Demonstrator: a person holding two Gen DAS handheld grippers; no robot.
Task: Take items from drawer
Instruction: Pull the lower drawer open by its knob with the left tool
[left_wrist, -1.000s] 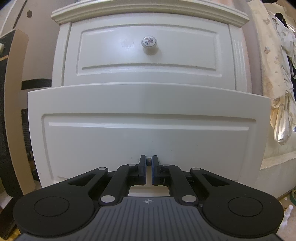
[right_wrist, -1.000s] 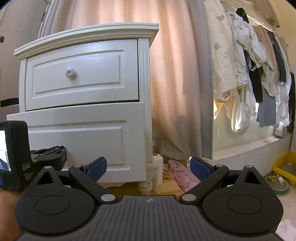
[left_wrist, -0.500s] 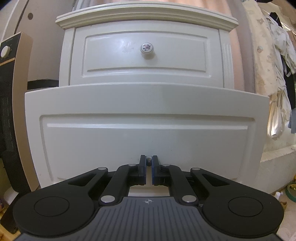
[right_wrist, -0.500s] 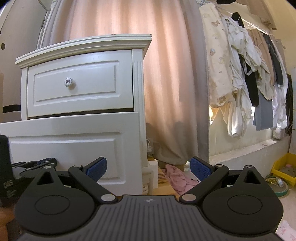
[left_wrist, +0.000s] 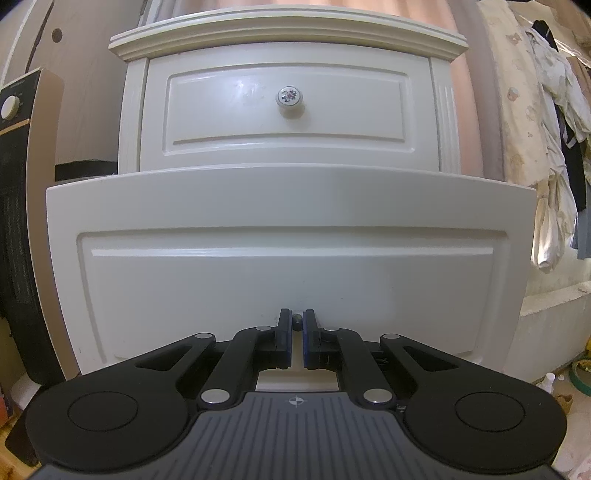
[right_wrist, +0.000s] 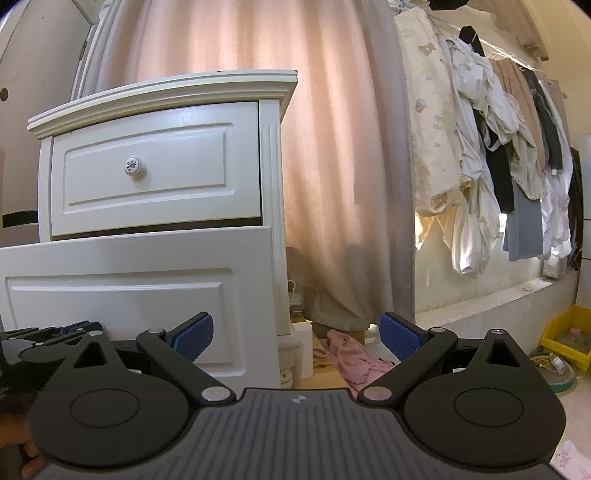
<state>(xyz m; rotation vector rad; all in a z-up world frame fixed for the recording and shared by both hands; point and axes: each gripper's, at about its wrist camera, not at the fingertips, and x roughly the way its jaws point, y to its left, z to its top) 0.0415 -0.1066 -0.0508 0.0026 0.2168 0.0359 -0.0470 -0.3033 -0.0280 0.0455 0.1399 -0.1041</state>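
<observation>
Legible text: none, in either of my views. The heater (left_wrist: 22, 229) beside the nightstand (left_wrist: 288, 122) carries a faint line above its dial, possibly a brand, too small to read.

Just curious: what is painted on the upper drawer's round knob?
A small floral pattern on white, on the knob; clearest in the left wrist view.

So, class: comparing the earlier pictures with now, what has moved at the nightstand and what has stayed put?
The lower drawer has slid further out of the nightstand, pulled by the left gripper, which stays shut on the drawer knob. The upper drawer stays closed and the right gripper stays open, holding nothing.
</observation>
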